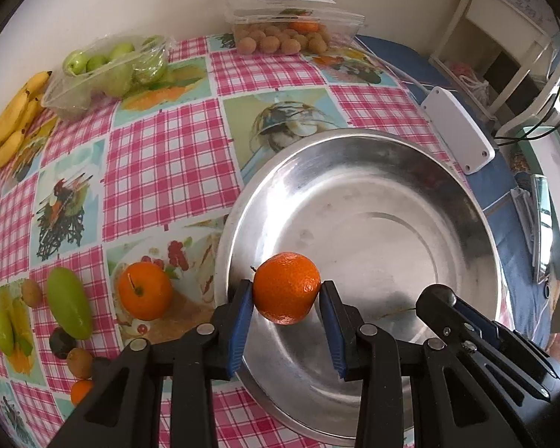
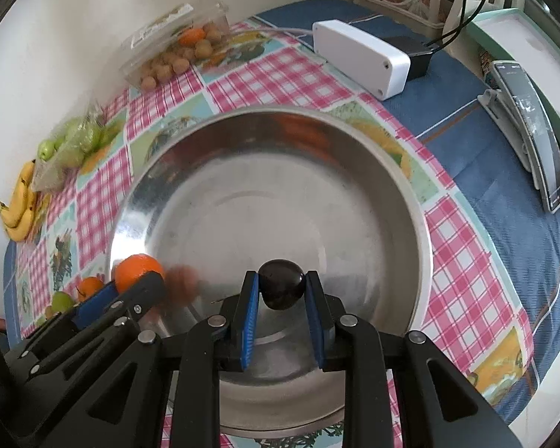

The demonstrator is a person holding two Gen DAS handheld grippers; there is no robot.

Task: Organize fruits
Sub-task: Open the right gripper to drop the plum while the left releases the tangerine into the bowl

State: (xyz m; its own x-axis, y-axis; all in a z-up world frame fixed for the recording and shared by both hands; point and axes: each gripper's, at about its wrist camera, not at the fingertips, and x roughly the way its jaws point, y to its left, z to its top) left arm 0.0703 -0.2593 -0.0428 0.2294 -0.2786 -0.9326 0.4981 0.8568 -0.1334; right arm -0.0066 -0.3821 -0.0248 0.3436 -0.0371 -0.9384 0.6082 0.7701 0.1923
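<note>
My left gripper (image 1: 285, 293) is shut on an orange (image 1: 285, 291) and holds it over the near left part of a large steel bowl (image 1: 463, 205). My right gripper (image 2: 282, 285) is shut on a small dark round fruit (image 2: 281, 285) over the same bowl (image 2: 410, 194). The left gripper and its orange (image 2: 136, 270) also show at the bowl's left rim in the right wrist view. The right gripper's tip (image 1: 435, 300) shows in the left wrist view. The bowl holds no fruit.
On the checked cloth left of the bowl lie another orange (image 1: 145, 290), a green mango (image 1: 69, 308), kiwis (image 1: 79, 362) and a dark fruit (image 1: 60, 341). At the back are bananas (image 1: 9, 123), a tray of green fruit (image 1: 108, 71) and a box of brown fruit (image 1: 280, 37). A white box (image 2: 362, 58) sits right.
</note>
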